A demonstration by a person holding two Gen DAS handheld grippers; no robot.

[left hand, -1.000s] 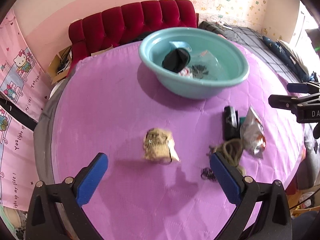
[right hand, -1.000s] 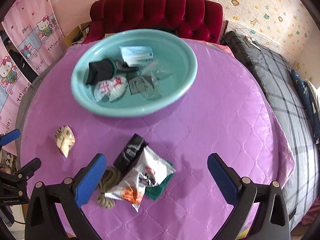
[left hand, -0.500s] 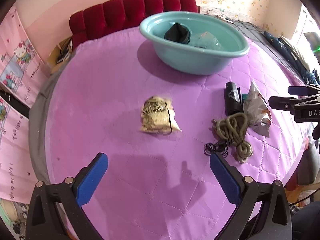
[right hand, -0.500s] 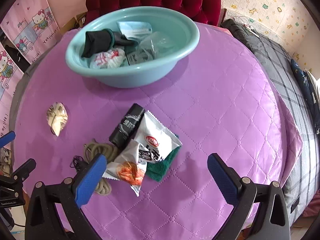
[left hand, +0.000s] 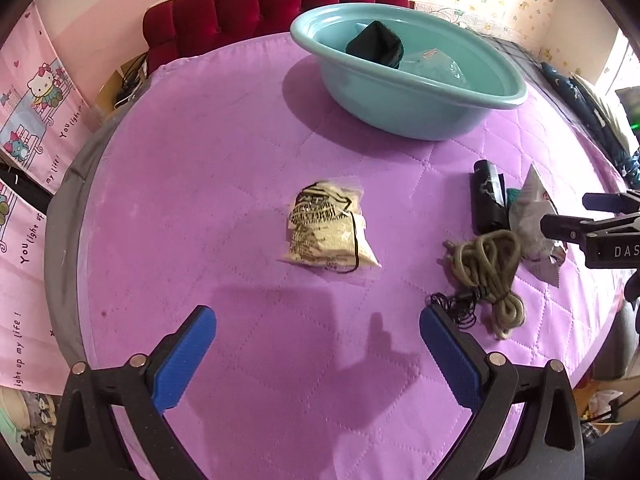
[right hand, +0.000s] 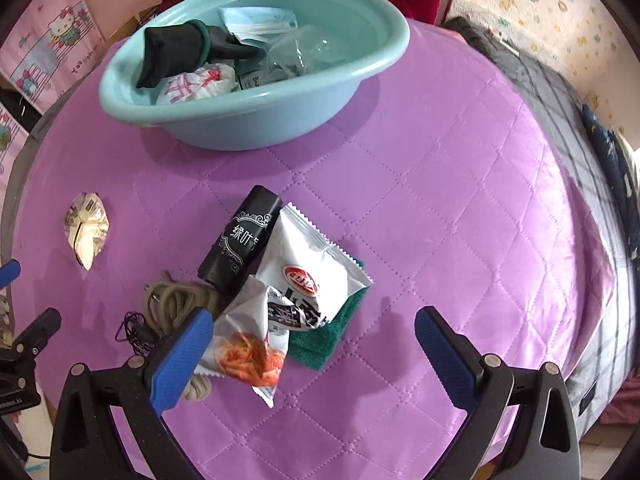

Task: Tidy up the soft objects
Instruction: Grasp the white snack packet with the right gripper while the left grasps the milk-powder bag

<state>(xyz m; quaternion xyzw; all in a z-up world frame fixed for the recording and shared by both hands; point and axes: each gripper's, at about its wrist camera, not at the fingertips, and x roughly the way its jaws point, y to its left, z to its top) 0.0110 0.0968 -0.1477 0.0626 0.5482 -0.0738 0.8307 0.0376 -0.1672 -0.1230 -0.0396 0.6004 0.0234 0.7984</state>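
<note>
A teal basin point(left hand: 400, 112) point(right hand: 248, 124) stands at the far side of the purple quilted table point(left hand: 200, 168) point(right hand: 460, 220), holding a dark sock point(right hand: 176, 52), packets and clear bags. A beige printed pouch point(left hand: 326, 226) point(right hand: 86, 232) lies mid-table, just ahead of my open, empty left gripper point(left hand: 318, 354). My right gripper point(right hand: 314, 354) is open above a pile: white snack packets point(right hand: 308, 272), a black tube point(right hand: 240, 246) point(left hand: 485, 200), a green cloth point(right hand: 324, 340) and a coiled khaki rope point(left hand: 490, 268) point(right hand: 172, 300).
A red tufted sofa point(left hand: 272, 4) backs the table. Pink cartoon banners point(left hand: 36, 96) hang on the left. A grey plaid bed point(right hand: 600, 240) runs along the right. A thin black tangled cord point(left hand: 456, 306) lies beside the rope.
Both grippers have drawn lower and closer to the table. The pouch now lies nearer the left gripper, and the snack pile sits between the right gripper's fingers. Both stay open.
</note>
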